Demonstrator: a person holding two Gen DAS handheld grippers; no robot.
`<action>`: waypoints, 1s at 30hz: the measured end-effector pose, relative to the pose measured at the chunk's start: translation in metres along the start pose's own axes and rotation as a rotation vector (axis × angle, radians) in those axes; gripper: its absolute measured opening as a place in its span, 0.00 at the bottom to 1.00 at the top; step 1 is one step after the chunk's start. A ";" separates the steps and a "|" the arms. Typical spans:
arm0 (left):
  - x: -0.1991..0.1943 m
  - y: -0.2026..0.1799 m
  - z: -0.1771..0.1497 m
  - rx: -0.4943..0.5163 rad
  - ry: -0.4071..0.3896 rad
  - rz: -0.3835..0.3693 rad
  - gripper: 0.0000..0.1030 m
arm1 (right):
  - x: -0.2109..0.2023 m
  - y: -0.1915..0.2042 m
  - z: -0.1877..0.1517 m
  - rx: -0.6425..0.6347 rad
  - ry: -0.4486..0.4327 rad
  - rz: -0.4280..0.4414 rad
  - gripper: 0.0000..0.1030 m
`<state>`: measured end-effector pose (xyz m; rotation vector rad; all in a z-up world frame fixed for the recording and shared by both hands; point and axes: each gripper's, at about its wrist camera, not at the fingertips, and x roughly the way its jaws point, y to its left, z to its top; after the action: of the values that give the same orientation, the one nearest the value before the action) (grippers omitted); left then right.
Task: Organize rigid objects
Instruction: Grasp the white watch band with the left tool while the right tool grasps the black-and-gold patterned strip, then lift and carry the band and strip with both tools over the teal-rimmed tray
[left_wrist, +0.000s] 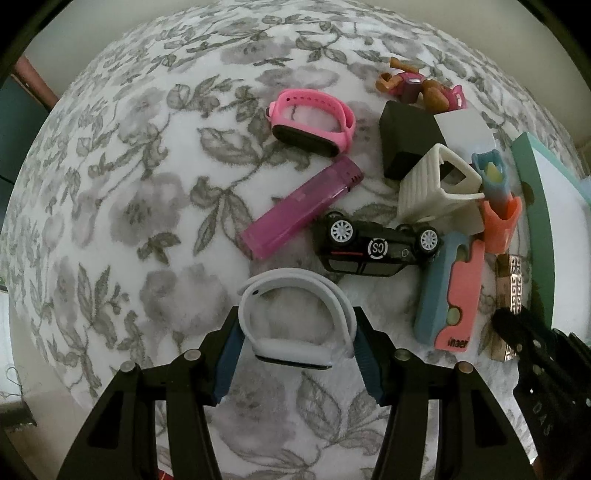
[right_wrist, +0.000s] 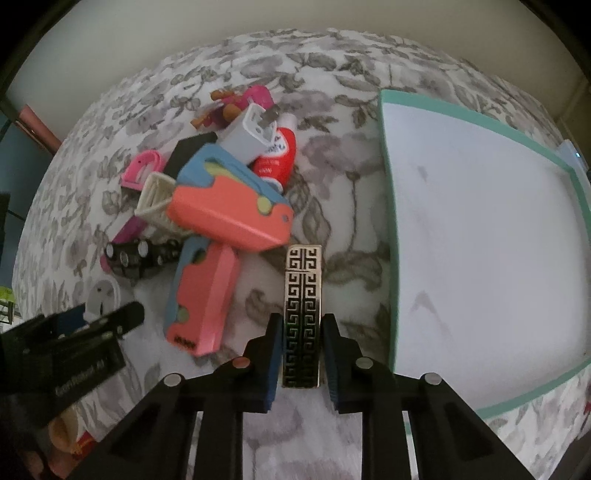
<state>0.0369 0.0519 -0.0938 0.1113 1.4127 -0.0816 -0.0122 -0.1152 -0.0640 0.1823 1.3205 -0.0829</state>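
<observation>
My left gripper points down at the floral cloth and is shut on a white wristband, one pad on each side of its loop. In the right wrist view my right gripper is shut on a gold bar with a black key pattern, which lies lengthwise between the pads. This bar also shows at the right edge of the left wrist view. Just right of it lies a white tray with a teal rim, with nothing in it.
A pile sits ahead of the left gripper: pink wristband, purple lighter, black toy car, white basket, black block, white charger, toy figure, blue-and-pink case. A red tube lies behind.
</observation>
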 end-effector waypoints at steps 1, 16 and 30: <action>0.001 0.000 -0.002 0.001 -0.001 0.001 0.57 | -0.001 -0.001 -0.001 -0.004 0.002 -0.003 0.22; -0.007 -0.009 -0.005 0.017 -0.017 0.021 0.56 | 0.004 0.008 0.002 -0.058 -0.007 -0.059 0.22; -0.013 -0.014 -0.012 -0.014 -0.015 -0.022 0.55 | -0.003 0.003 -0.004 -0.014 -0.019 -0.006 0.21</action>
<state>0.0216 0.0392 -0.0832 0.0834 1.3991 -0.0912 -0.0163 -0.1119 -0.0613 0.1656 1.3029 -0.0806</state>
